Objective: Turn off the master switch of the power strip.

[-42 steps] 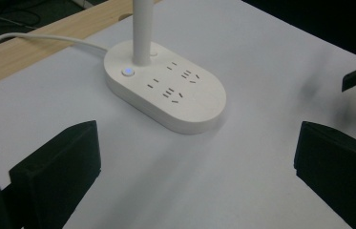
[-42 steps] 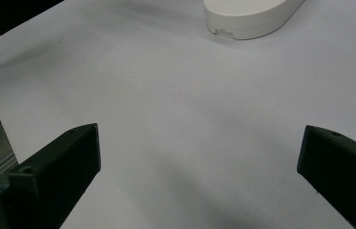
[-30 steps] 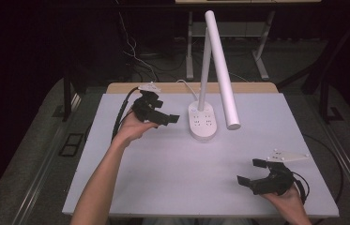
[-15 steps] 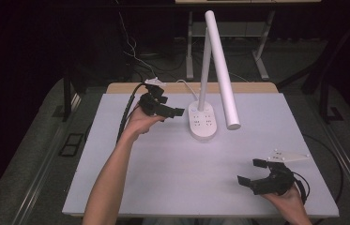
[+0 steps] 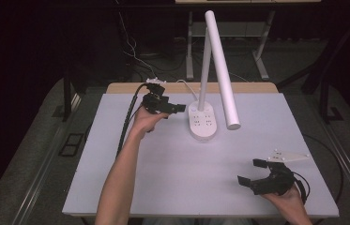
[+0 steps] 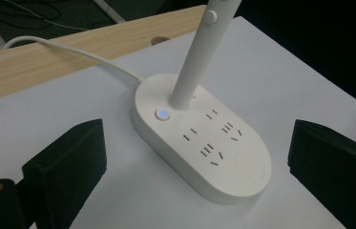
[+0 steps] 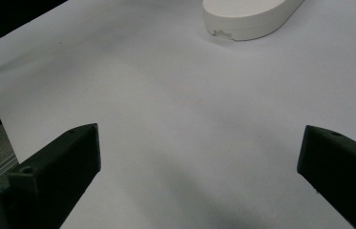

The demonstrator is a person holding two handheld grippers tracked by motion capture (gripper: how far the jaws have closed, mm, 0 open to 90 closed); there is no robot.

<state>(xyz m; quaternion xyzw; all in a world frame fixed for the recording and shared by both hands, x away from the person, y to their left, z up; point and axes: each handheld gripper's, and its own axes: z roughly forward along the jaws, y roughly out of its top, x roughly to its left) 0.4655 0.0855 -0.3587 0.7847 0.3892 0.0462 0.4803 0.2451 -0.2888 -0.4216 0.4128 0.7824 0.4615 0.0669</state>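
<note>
- I'm holding the left gripper point(image 5: 170, 110) wide open, gripping nothing, just beside the lamp base point(image 5: 203, 123), aiming at its lit button point(image 6: 162, 114).
- Judging it early: button not touched yet, press is left.
- Right gripper point(image 5: 257, 174) is idling wide open, empty, well apart from the base.
- Table point(image 5: 172, 164) around the base is giving open room; back edge is near.

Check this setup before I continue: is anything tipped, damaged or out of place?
Nothing stands out. The desk lamp stands upright on its base near the table's far edge, its cord trailing off the back. The left gripper is open beside the base, the right gripper open above bare table.
</note>
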